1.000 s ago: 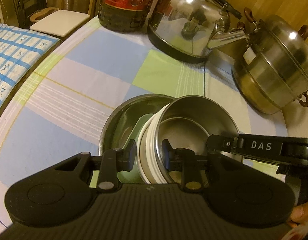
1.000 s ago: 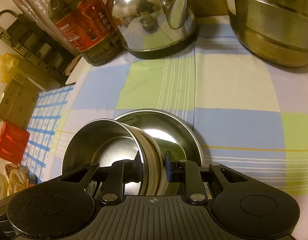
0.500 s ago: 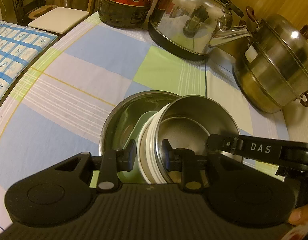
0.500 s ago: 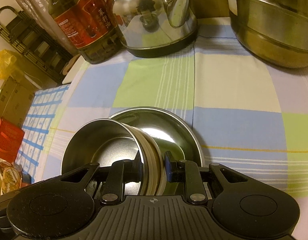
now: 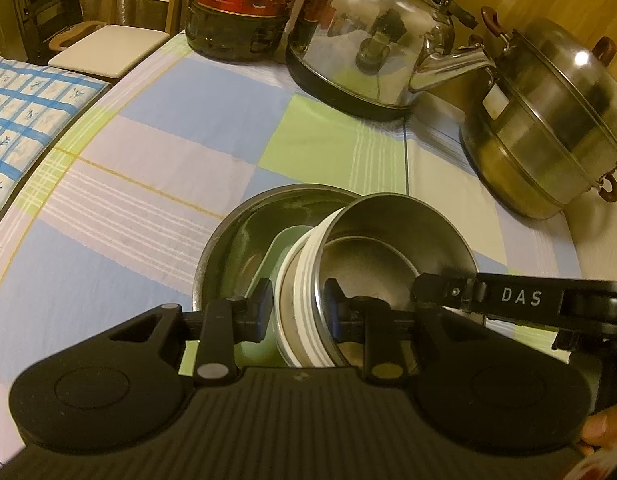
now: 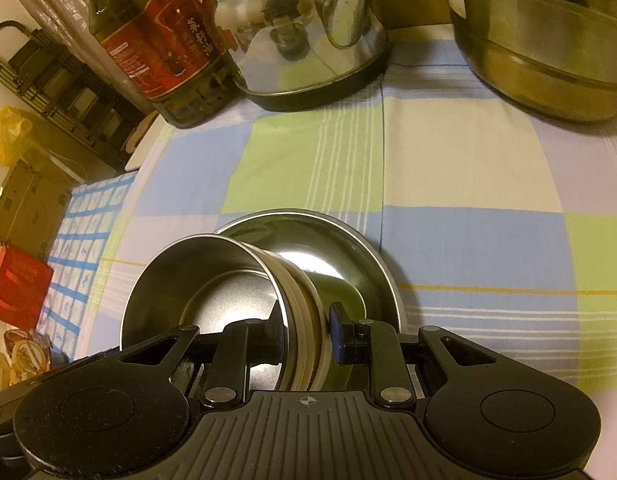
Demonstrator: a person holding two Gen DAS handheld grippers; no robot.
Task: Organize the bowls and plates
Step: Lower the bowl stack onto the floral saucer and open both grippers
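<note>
A stack of bowls leans tilted inside a wide steel dish (image 5: pixel 244 240) on the chequered cloth. The stack is a steel bowl (image 5: pixel 396 232) nested in white-rimmed bowls (image 5: pixel 304 320). My left gripper (image 5: pixel 298 306) is shut on the stack's near rim, one finger inside the steel bowl and one outside the white rims. A pale green dish (image 5: pixel 280 248) lies under the stack. From the other side my right gripper (image 6: pixel 306 330) is shut on the same stack (image 6: pixel 304 304), across the steel bowl (image 6: pixel 212 276) and its white rims, above the wide dish (image 6: pixel 348 248).
At the back of the table stand a steel kettle (image 5: pixel 372 40), an oil bottle (image 5: pixel 244 4) and a lidded steel steamer pot (image 5: pixel 548 120). A black bar lettered DAS (image 5: pixel 520 298) crosses the right side. The table edge curves off at the left, beside a blue-checked cushion (image 5: pixel 20 112).
</note>
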